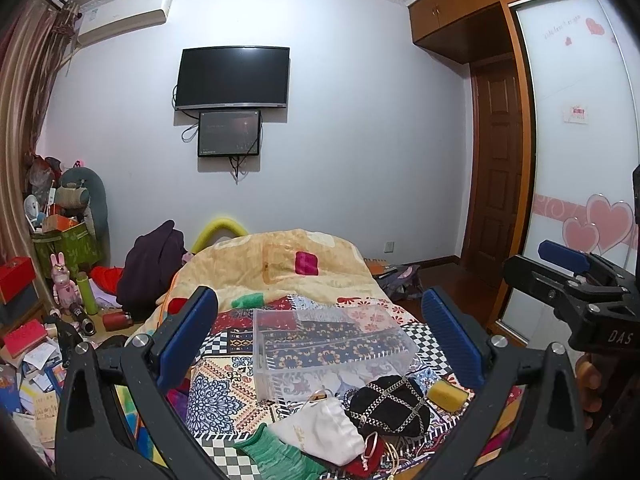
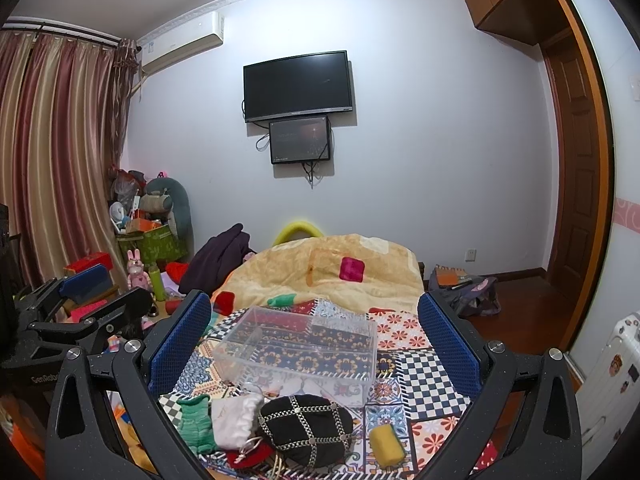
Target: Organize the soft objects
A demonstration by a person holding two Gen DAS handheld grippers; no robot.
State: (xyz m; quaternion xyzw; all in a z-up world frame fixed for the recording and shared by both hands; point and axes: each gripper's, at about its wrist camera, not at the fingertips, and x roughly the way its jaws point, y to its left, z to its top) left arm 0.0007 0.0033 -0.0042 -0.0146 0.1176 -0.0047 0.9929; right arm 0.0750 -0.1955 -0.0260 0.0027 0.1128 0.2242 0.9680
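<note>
Left gripper (image 1: 320,336) spread, empty; right gripper (image 2: 314,340) spread, empty. Both above bed (image 2: 424,380). Pinch white pouch (image 2: 234,420) at bunched middle, lift clear, drop in clear box (image 2: 300,350).

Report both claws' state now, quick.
Left claw: open, holding nothing, above the clear plastic box.
Right claw: open, holding nothing, aimed at the same box.

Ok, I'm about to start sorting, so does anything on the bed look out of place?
Nothing spilled or damaged. The clear box sits empty; the green sock, white pouch, black bag and yellow sponge lie loose in front.
</note>
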